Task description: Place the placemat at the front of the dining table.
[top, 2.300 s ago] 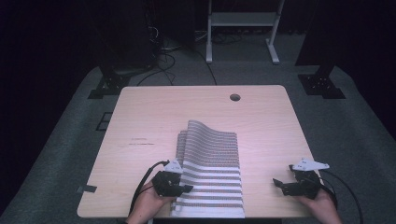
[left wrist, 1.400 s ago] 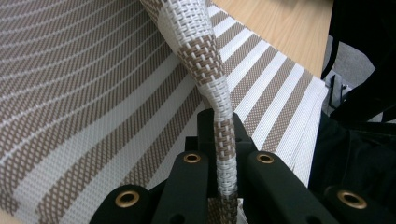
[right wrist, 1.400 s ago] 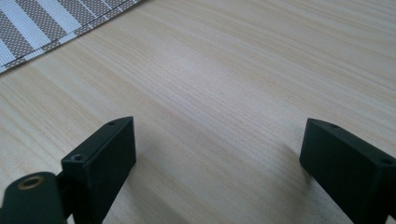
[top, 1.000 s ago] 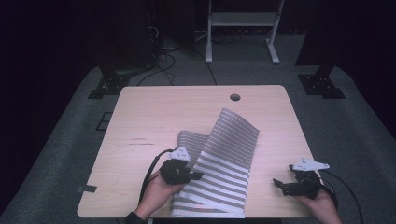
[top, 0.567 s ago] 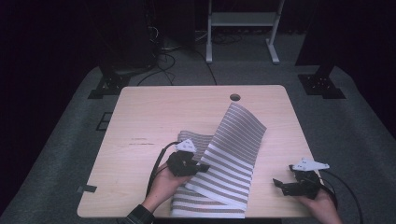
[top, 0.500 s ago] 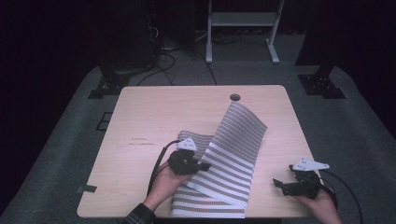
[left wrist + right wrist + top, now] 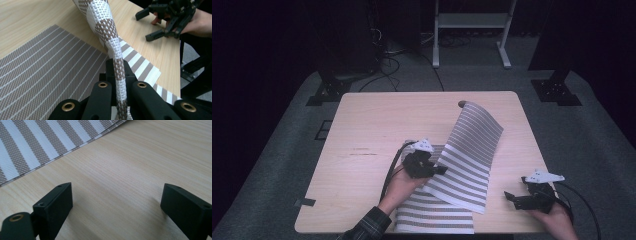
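A woven mat with wide brown and white stripes point(image 7: 472, 150) stands lifted off the table, curling up toward the far right. My left gripper point(image 7: 438, 171) is shut on its near left edge; in the left gripper view that edge point(image 7: 117, 50) runs upright between the closed jaws point(image 7: 120, 72). Under it, a finer-striped mat point(image 7: 432, 220) point(image 7: 42, 67) lies flat at the table's front edge. My right gripper point(image 7: 516, 197) point(image 7: 117, 202) rests open on bare wood at the front right, holding nothing, a little to the right of the mats. It also appears far off in the left gripper view point(image 7: 160, 25).
The light wooden table point(image 7: 377, 125) has bare room on its left and far side. A small round hole point(image 7: 461, 104) near the far edge is half covered by the raised mat's corner. Dark floor, cables and a stand's legs point(image 7: 472, 45) surround the table.
My left gripper has carried the mat's edge away from the front edge and to the right, and the mat has swung up and farther back over the table. The right gripper has stayed put.
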`<action>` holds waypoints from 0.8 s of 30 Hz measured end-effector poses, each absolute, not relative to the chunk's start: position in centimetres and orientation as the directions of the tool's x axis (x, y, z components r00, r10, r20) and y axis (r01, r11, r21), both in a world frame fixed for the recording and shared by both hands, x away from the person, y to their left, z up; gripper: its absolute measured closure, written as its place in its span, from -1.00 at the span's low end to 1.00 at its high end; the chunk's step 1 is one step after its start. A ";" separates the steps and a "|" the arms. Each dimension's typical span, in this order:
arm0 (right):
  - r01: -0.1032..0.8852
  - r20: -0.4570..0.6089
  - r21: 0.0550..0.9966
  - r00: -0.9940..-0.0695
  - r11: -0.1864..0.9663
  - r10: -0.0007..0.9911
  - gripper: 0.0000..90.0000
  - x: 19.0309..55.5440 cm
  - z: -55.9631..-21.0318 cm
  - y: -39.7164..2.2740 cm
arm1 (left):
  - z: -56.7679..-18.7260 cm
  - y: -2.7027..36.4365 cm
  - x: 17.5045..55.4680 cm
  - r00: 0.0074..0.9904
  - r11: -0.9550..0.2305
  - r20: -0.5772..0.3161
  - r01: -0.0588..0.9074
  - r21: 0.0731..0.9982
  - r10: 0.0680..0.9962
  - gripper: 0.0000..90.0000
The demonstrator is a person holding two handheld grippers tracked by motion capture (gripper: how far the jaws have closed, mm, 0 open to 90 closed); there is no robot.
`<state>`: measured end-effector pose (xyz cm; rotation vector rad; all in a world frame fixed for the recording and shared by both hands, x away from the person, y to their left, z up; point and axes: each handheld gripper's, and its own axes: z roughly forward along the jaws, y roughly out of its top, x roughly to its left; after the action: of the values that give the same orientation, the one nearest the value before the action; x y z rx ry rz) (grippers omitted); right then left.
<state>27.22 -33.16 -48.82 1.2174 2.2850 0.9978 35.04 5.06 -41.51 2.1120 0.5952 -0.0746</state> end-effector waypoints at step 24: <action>0.568 0.010 0.729 -0.568 0.383 0.823 -0.79 26.9 -48.8 -33.4 | -42.1 -0.1 38.8 0.872 -0.495 -0.285 0.465 0.734 0.398 0.98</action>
<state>26.92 -33.37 -48.80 1.2099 2.2934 0.9997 38.81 -0.14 -42.11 2.1491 0.6214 -0.0967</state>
